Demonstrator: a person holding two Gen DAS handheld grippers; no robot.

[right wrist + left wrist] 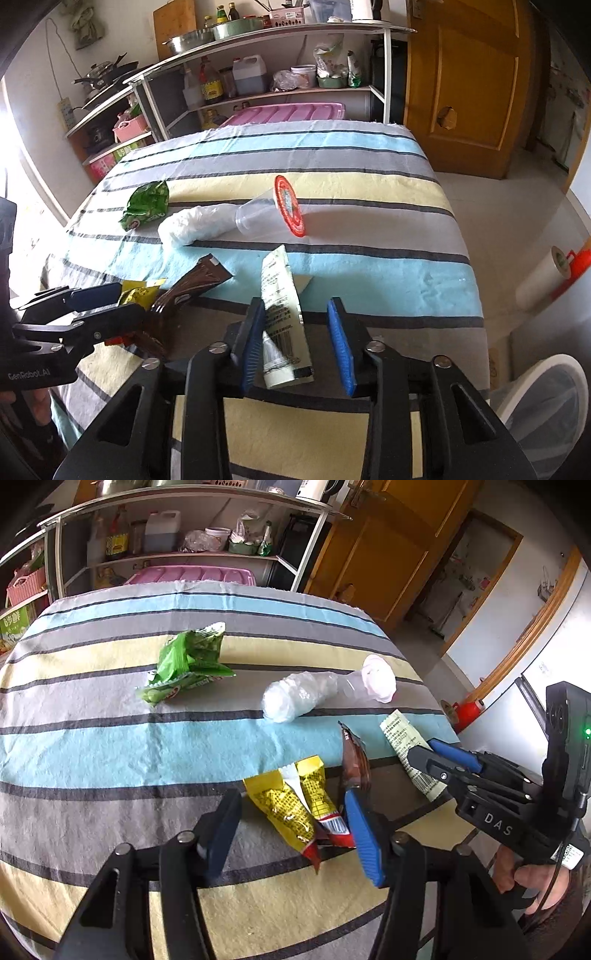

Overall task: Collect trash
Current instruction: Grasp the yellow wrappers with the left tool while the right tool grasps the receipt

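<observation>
Trash lies on a striped tablecloth (110, 746). My left gripper (295, 827) is open, its jaws on either side of a yellow and red wrapper (295, 808); a brown wrapper (354, 764) stands just beyond its right finger. My right gripper (297, 343) is open around a white printed wrapper (282, 317), which also shows in the left wrist view (410, 753). Farther off lie a green wrapper (188, 661) and a clear cup stuffed with white plastic (317, 694), its lid red in the right wrist view (290, 205).
A white bin with a clear liner (543, 406) stands on the floor right of the table. A shelf rack (258, 85) with bottles and a pink bin lid (284, 110) is behind the table. A wooden door (472, 74) is at the back right.
</observation>
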